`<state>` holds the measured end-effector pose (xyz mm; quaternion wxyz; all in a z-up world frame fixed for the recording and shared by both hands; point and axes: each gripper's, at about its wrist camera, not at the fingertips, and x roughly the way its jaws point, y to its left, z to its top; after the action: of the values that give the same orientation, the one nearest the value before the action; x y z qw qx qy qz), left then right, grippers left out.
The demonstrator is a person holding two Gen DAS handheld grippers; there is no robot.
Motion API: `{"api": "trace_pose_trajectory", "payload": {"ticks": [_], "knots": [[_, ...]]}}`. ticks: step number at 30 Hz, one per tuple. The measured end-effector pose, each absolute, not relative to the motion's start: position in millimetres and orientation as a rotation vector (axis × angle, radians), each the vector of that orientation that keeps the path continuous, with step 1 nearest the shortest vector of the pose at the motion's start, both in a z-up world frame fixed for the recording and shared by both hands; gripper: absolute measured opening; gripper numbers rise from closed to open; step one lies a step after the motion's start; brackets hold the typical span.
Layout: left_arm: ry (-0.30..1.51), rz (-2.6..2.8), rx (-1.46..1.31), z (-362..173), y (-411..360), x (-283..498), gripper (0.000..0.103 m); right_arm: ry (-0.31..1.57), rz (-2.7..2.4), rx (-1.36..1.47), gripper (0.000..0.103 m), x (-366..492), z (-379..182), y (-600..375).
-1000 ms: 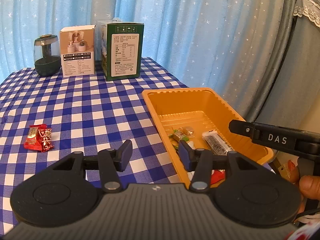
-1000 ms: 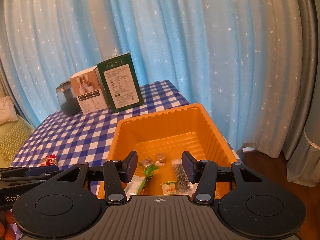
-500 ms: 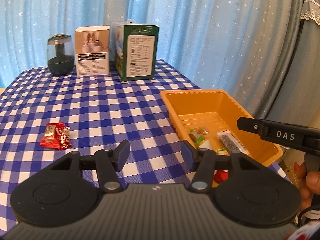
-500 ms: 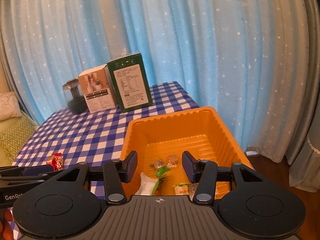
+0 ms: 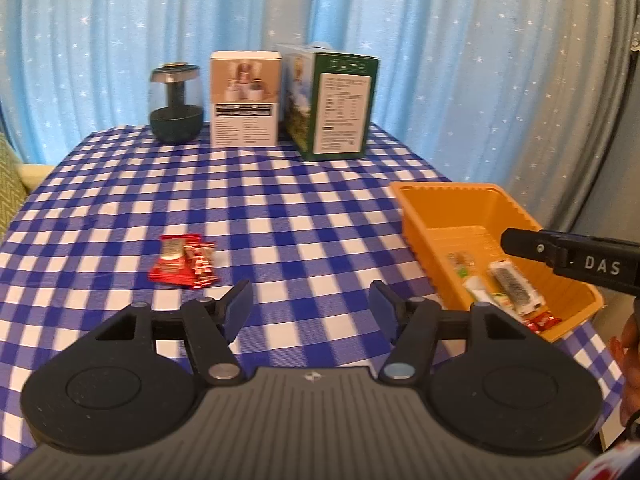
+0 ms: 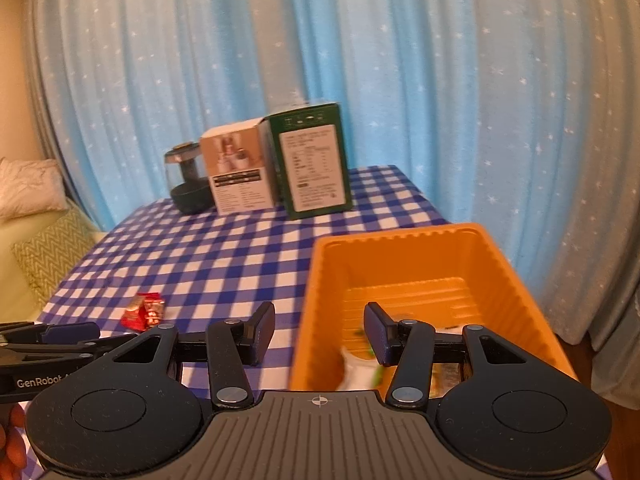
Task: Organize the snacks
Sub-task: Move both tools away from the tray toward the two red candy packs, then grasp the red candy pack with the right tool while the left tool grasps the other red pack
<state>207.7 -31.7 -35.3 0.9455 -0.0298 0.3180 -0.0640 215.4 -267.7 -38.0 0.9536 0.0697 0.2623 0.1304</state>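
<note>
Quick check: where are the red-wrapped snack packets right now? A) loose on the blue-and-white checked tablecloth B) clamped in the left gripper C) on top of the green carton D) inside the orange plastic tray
A: the red-wrapped snack packets lie on the blue-and-white checked tablecloth, left of the orange plastic tray, ahead of the left gripper, whose opening jaws hold nothing.

Backlit curtain glows bright around 12 o'clock. Both views show motion blur, heavy fisheye bending, and dark corner vignetting.
</note>
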Motion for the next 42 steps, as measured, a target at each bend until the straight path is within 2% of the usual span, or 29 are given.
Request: {"api": "trace_pose_trajectory", "payload": {"ticks": [21,29,30,31,33,35,42], "knots": [[0.645,0.036,-0.049,-41,69,212,0.066,0.555,0.448,0.041,0.05,239,-42,-158],[0.663,0.051,-0.082,-47,87,217,0.08,0.584,0.473,0.048,0.05,251,-51,-136],[0.668,0.054,-0.086,-49,89,218,0.081,0.593,0.476,0.054,0.052,254,-52,-134],[0.671,0.056,-0.092,-50,91,220,0.082,0.6,0.477,0.059,0.061,257,-54,-132],[0.672,0.063,-0.109,-52,97,223,0.083,0.607,0.479,0.074,0.071,262,-57,-129],[0.676,0.072,-0.124,-54,102,228,0.086,0.619,0.491,0.078,0.072,267,-60,-125],[0.682,0.118,-0.102,-66,114,249,0.086,0.662,0.507,0.074,0.072,290,-75,-107]]}}
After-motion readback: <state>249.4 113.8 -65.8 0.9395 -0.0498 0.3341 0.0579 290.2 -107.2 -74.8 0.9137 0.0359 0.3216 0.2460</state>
